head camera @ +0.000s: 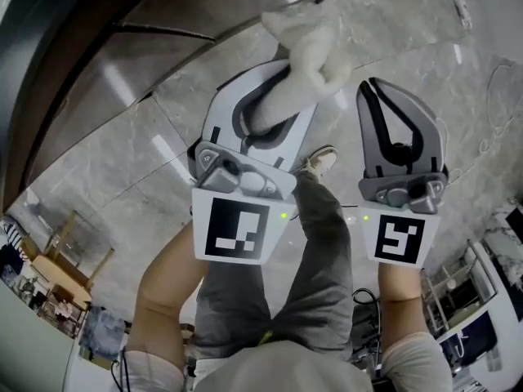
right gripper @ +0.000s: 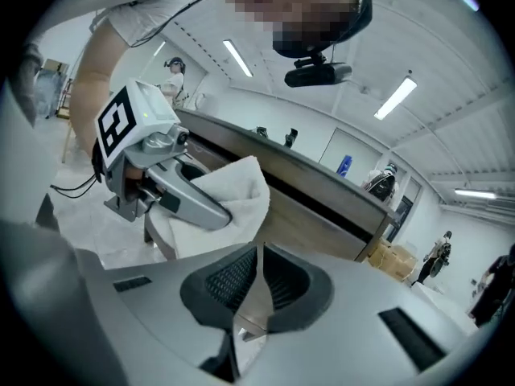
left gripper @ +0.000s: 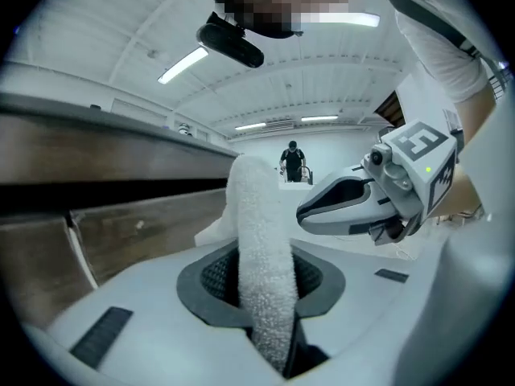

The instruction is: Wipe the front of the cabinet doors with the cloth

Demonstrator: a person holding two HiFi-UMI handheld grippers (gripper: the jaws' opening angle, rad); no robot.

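Note:
A white terry cloth [head camera: 310, 43] sticks up out of my left gripper [head camera: 282, 84], which is shut on it. In the left gripper view the cloth [left gripper: 261, 240] runs as a thick roll between the dark pads, and the left gripper [left gripper: 265, 300] holds its lower end. The brown cabinet doors [left gripper: 121, 232] stand to the left under a dark counter edge, apart from the cloth. My right gripper [head camera: 373, 88] hangs beside it, shut with nothing held. In the right gripper view its pads [right gripper: 282, 284] nearly meet at the gripper [right gripper: 256, 292]; the cabinet doors [right gripper: 322, 215] lie ahead.
Below is a marble floor [head camera: 204, 80] with my legs and a shoe [head camera: 320, 163]. Cables [head camera: 490, 129] trail at the right. A blue bottle [right gripper: 344, 166] stands on the counter, cardboard boxes [right gripper: 394, 260] sit by its far end, and people [left gripper: 294, 161] stand far off.

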